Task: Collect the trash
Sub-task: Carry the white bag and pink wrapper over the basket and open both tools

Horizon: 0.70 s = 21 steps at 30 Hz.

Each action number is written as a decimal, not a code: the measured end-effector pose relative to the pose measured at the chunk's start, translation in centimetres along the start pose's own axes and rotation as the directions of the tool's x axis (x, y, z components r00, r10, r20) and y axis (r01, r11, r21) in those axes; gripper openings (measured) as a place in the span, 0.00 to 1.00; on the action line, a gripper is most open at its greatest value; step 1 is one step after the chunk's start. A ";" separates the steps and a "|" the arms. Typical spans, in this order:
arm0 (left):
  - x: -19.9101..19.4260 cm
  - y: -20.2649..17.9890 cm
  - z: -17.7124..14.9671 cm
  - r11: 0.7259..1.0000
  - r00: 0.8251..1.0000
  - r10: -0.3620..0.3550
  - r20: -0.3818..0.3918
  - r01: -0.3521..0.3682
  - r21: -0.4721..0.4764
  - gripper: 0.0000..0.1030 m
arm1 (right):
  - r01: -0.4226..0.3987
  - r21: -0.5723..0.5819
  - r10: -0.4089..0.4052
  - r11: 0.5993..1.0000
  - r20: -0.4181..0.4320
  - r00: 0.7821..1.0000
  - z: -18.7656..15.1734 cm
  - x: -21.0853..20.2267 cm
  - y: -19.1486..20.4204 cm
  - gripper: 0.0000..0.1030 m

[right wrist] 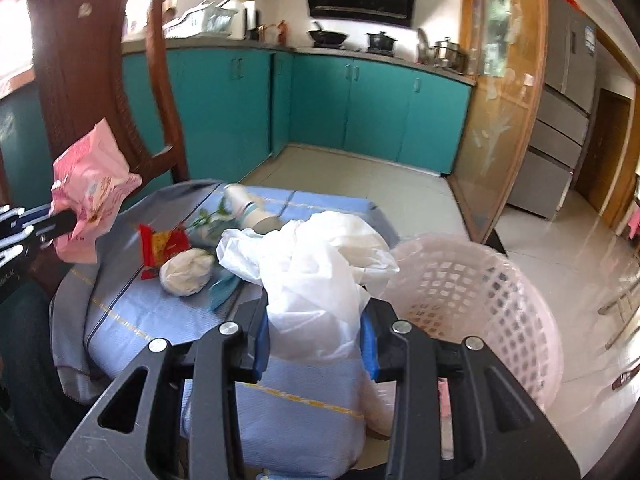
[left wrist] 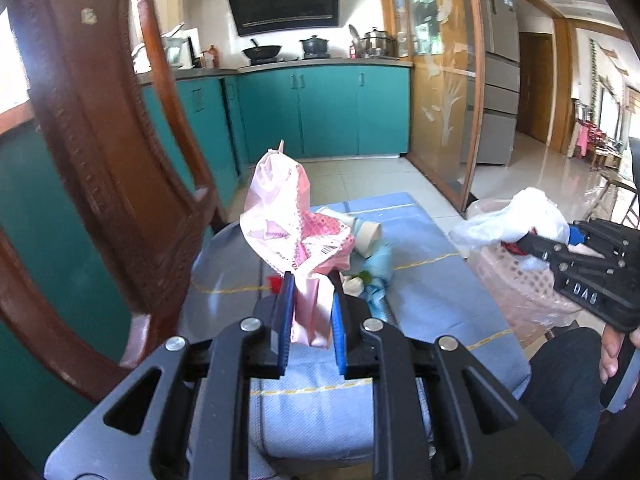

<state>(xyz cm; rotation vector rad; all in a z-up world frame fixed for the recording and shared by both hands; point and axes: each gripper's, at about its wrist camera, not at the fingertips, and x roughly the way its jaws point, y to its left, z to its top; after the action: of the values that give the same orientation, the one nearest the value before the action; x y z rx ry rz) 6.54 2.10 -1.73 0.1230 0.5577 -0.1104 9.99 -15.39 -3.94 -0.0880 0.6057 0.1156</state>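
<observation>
A blue-cloth surface (right wrist: 132, 320) carries a white wad (right wrist: 186, 272), with a red wrapper (right wrist: 160, 242) just beside it and a paper cup (right wrist: 250, 210) beyond it.

2 close wrist views, shared table (left wrist: 420, 292)

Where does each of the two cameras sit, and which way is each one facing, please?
Left wrist view: sits on the left tongs, facing the teal kitchen cabinets across the blue-clothed table; shows them shut on a pink wrapper, plus the right tongs and a hand.
Right wrist view: sits on the right tongs, facing the same way from further right; shows them shut on a white plastic bag, beside the pink basket, with the left tongs at the left edge.
Both share the table, wrapper, bag, basket and wooden chair.
</observation>
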 end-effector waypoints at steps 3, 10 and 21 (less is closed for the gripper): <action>0.6 -1.7 1.0 0.998 0.999 -0.051 0.017 0.051 0.029 0.17 | 0.050 0.044 -0.052 0.998 0.030 0.998 0.3 -1.4 -2.7 0.35; 3.0 -8.3 2.9 0.962 0.966 -0.260 0.015 0.258 0.090 0.17 | 0.195 0.157 -0.201 0.968 0.029 0.979 -1.0 -3.8 -9.7 0.35; 7.8 -19.3 3.4 0.854 0.873 -0.473 -0.118 0.488 0.182 0.17 | 0.288 0.243 -0.283 0.926 -0.059 0.957 -4.7 -3.1 -14.9 0.35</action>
<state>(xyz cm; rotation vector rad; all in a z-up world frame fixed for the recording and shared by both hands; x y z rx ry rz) 12.25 -17.95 -4.73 0.1881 0.6367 -0.6597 6.80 -30.91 -5.27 0.0669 0.6200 -0.2457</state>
